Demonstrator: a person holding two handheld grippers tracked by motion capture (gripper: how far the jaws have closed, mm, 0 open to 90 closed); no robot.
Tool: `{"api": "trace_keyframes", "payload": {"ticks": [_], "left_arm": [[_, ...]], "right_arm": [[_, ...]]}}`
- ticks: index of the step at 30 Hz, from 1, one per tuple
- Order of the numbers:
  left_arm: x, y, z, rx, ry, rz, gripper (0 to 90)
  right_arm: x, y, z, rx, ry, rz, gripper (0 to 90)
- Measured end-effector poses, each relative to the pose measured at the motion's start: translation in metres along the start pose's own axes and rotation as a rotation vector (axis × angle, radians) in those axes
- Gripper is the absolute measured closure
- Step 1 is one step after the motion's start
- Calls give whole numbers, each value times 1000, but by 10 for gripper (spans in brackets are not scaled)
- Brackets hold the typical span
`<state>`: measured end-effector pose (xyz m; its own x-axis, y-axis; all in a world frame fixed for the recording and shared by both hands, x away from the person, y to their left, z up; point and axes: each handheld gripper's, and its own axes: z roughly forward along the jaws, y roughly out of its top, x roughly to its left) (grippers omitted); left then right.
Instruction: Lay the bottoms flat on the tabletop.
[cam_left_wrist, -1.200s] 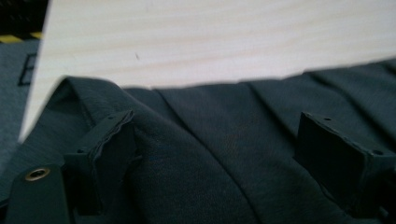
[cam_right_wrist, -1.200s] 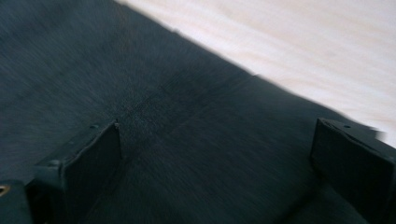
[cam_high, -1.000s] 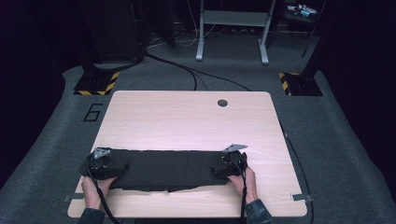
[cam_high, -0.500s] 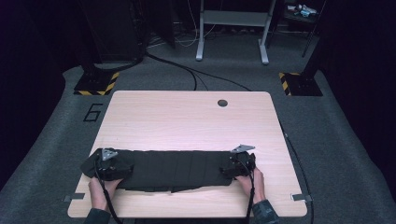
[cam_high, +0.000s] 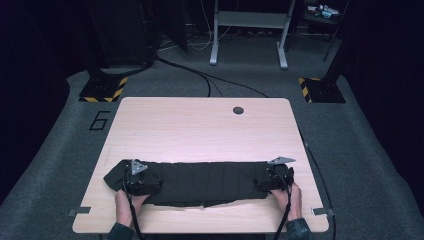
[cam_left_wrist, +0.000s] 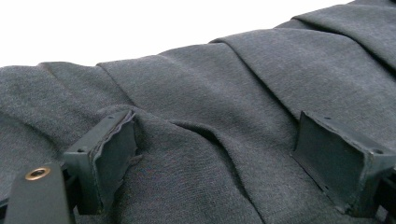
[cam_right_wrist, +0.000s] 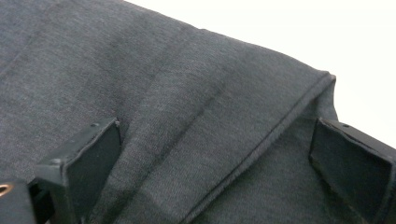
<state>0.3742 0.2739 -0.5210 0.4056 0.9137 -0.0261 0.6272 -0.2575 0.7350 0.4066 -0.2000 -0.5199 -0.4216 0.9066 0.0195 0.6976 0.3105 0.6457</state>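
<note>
— What's on the table (cam_high: 200, 125) right now?

— A dark grey garment (cam_high: 205, 181), folded into a long band and lying flat along the near edge of the light wooden top. It runs nearly the full width, from the person's left hand (cam_high: 125, 206) to the right hand (cam_high: 291, 197). Its near edge is a bit ragged in the middle, where a lower layer peeks out.

— And the grippers?

— One at each end. The left gripper (cam_high: 136, 181) sits over the left end of the cloth, the right gripper (cam_high: 274, 179) over the right end, each with its grey three-cornered plate on top and a cable trailing back past the wrist.

— Are the claws clamped on the fabric?

— Not as far as I can see. In the left gripper view the two black jaws stand wide apart with the garment (cam_left_wrist: 224, 121) spread between them. A pleat of cloth bunches against the inner face of one jaw, but the other jaw only borders the fabric; nothing is pinched. In the right gripper view it is the same: jaws far apart, the cloth (cam_right_wrist: 187, 121) lying flat under and between them, a stitched hem running diagonally across the gap.

— What else is around?

— A round cable hole (cam_high: 238, 110) near the far edge of the table, well clear of the garment, and a "6" (cam_high: 100, 120) marked on the grey carpet beside the far left corner.
</note>
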Motion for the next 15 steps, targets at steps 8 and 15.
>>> {"api": "trace_keyframes", "payload": {"ticks": [8, 15], "left_arm": [[-11, 2, -10, -21, -61, 29, 130], [3, -12, -51, -98, -77, -36, 140]], "right_arm": [[-20, -9, -12, -3, -3, 43, 56], [-11, -19, -49, -103, 13, 43, 132]]}}
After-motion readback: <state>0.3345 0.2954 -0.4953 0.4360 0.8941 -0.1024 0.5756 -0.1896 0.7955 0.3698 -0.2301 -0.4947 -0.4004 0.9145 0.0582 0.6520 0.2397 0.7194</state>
